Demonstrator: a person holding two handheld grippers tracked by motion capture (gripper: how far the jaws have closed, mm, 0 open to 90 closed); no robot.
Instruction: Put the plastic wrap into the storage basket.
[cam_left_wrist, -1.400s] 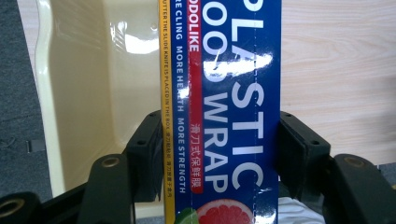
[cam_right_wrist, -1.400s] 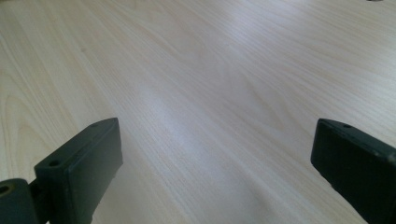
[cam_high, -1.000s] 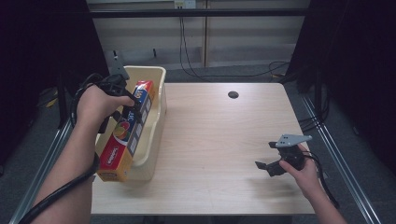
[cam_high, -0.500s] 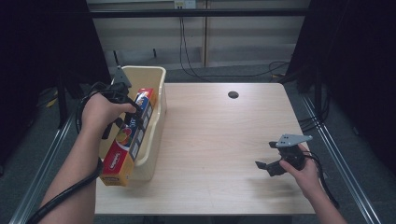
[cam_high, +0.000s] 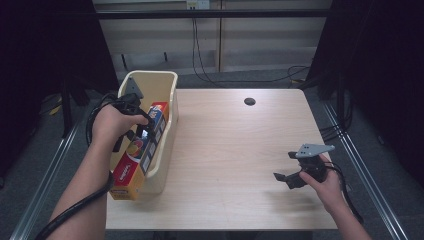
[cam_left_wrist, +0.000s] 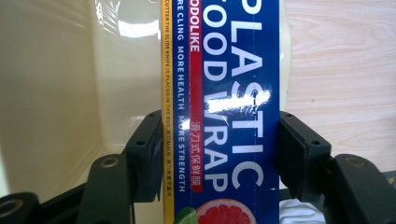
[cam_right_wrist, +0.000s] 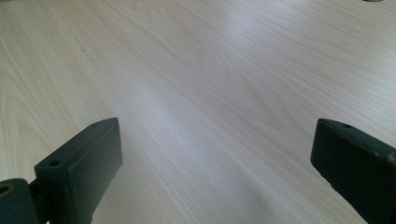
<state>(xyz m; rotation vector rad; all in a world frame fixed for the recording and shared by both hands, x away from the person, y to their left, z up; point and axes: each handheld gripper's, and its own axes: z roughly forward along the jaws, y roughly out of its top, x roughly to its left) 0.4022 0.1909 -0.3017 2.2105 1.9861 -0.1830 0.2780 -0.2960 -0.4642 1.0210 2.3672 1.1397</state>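
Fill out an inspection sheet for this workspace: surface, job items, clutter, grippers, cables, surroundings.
Surface: light wood table, a dark round hole near its far edge.
Job's things: plastic wrap box lies lengthwise in the cream bin at the table's left edge, near end over the bin's near rim.
Clutter: nothing seen.
Grippers: left gripper shut on the box; right gripper open, empty, above bare wood.
Cables: black cable along the left forearm; more on the floor behind the table.
Surroundings: dark curtains both sides, metal rails alongside.

table evenly lit | surroundings dark | glare on box (cam_left_wrist: 252, 98) | jaws blurred
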